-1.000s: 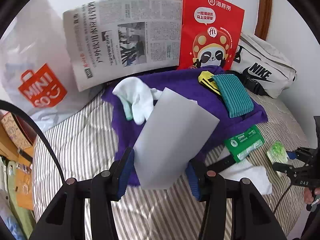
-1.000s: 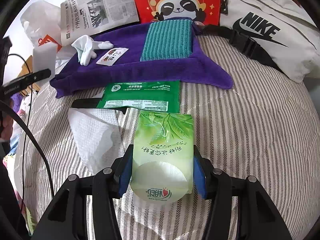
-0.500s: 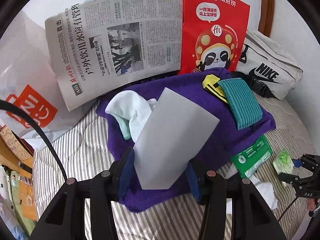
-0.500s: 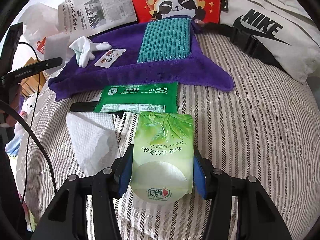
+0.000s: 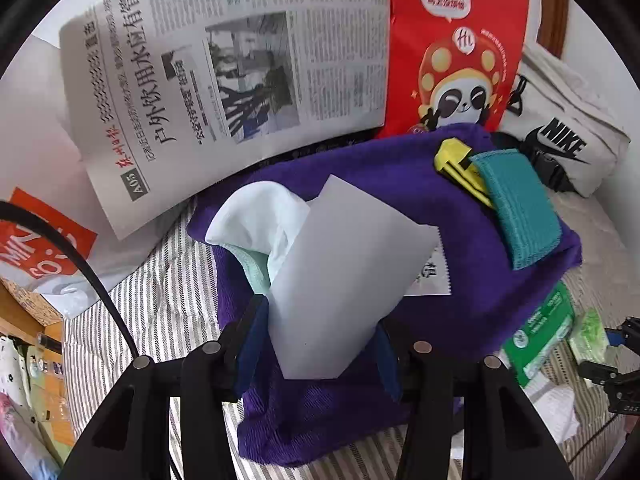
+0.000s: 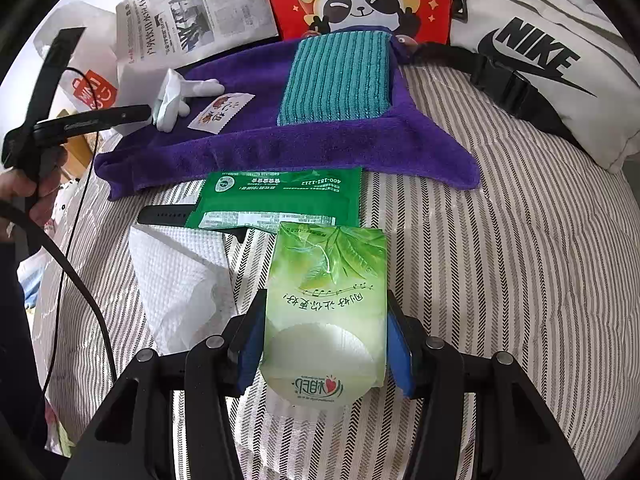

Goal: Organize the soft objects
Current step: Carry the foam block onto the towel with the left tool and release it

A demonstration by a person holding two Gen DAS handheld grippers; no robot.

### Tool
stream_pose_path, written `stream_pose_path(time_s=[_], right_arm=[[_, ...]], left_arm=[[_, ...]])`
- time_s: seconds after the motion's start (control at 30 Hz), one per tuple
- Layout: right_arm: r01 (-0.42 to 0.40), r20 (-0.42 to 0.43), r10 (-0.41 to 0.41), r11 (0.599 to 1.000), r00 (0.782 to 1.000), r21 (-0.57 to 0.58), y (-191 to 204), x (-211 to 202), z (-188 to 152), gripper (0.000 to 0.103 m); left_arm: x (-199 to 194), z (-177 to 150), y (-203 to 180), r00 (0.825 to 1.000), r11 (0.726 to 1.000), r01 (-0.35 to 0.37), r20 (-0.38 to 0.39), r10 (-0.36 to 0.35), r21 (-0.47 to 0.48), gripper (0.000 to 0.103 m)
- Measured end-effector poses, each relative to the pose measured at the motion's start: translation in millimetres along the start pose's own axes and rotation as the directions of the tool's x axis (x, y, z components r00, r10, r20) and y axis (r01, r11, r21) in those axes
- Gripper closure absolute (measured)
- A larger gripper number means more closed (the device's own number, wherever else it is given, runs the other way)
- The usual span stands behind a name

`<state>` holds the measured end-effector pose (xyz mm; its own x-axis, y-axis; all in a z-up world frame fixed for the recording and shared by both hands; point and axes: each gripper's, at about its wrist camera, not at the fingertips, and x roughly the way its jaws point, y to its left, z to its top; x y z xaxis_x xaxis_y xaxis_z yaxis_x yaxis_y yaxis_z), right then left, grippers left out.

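My left gripper (image 5: 318,344) is shut on a flat white packet (image 5: 344,280) and holds it over the purple towel (image 5: 360,408). On the towel lie a white glove (image 5: 256,220), a teal cloth (image 5: 516,208) and a small printed sachet (image 6: 221,113). My right gripper (image 6: 325,344) is shut on a light green tissue pack (image 6: 326,312), low over the striped bedding (image 6: 500,280). A dark green wipes pack (image 6: 280,196) and a white paper towel (image 6: 180,280) lie in front of the towel.
A newspaper (image 5: 224,76), a red panda bag (image 5: 460,48), a white Nike bag (image 6: 540,52) and a white Miniso bag (image 5: 36,240) stand along the wall behind the towel. A black strap (image 6: 164,214) lies under the wipes pack.
My left gripper has moved forward with the white packet, from the towel's near edge to over the towel near the glove. My right gripper has hardly moved.
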<state>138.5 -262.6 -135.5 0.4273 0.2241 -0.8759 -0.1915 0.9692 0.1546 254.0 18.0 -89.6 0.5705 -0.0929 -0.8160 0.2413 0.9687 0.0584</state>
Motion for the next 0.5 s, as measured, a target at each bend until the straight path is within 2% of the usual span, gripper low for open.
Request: stream_pose_path(time_s=[0.5], right_arm=[[-0.004,0.007,0.005,1.000,1.000,-0.015,1.4,-0.2,-1.2,0.049]], left_arm=[[44.0,1.4,-9.7,0.993,0.996,-0.060,-0.102,0.066,0.059,0.053]])
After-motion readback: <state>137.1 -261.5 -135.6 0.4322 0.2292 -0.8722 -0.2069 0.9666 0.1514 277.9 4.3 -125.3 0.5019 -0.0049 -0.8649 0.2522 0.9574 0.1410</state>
